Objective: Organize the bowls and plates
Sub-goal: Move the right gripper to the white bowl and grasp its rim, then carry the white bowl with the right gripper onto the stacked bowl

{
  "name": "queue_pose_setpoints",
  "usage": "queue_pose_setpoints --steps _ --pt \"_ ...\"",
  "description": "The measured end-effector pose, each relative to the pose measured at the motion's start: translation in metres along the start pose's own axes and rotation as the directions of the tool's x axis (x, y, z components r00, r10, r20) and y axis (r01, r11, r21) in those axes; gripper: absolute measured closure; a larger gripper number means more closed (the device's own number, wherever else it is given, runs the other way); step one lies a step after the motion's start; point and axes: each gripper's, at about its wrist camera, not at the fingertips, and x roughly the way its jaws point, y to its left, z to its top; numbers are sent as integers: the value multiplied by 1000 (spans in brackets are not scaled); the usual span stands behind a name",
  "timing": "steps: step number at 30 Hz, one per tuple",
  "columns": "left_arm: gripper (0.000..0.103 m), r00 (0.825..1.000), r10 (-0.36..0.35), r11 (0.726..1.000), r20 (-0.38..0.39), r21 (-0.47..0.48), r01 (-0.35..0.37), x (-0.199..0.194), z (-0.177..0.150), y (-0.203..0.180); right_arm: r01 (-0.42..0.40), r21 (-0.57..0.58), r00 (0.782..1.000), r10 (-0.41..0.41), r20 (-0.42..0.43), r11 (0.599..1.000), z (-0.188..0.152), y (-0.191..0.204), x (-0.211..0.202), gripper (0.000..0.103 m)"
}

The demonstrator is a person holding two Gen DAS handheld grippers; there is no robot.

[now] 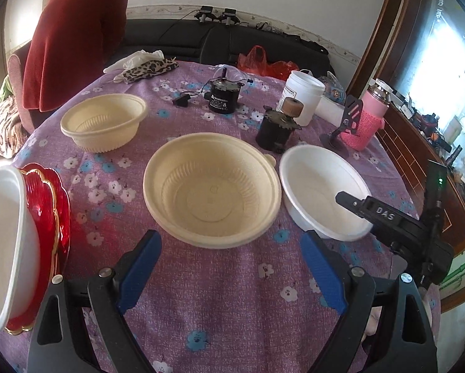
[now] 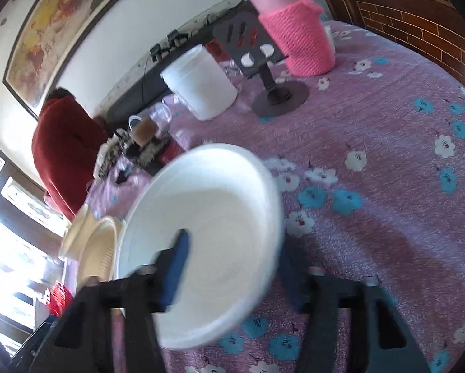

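Note:
A large cream bowl sits mid-table on the purple flowered cloth, just beyond my left gripper, whose blue pads stand wide open and hold nothing. A second cream bowl rests farther back on the left. At the left edge, a white bowl lies on stacked red plates. To the right is another white bowl. My right gripper straddles this white bowl's near wall, one finger inside and the other outside under the rim, pinching it. That view is blurred.
Behind the bowls stand two black motors, a white tub, a phone stand and a pink-sleeved bottle. A person in red sits at the far left. Cloths lie at the table's back edge.

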Motion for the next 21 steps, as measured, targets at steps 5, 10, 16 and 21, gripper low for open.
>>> queue_pose_setpoints --steps 5,10,16,21 --pt "13 1000 -2 1000 11 0 2 -6 -2 1 -41 59 999 41 -7 997 0 -12 -7 95" --pt "13 1000 -11 1000 17 2 11 -11 -1 0 -22 20 1000 22 3 1000 -3 -8 -26 95" --pt "13 999 -43 999 -7 9 43 -8 -4 -5 -93 -34 992 90 -85 995 -3 -9 -34 95" --pt "13 997 -59 998 -42 29 60 1 -12 -16 -138 -69 973 123 -195 988 -11 -4 -20 95"
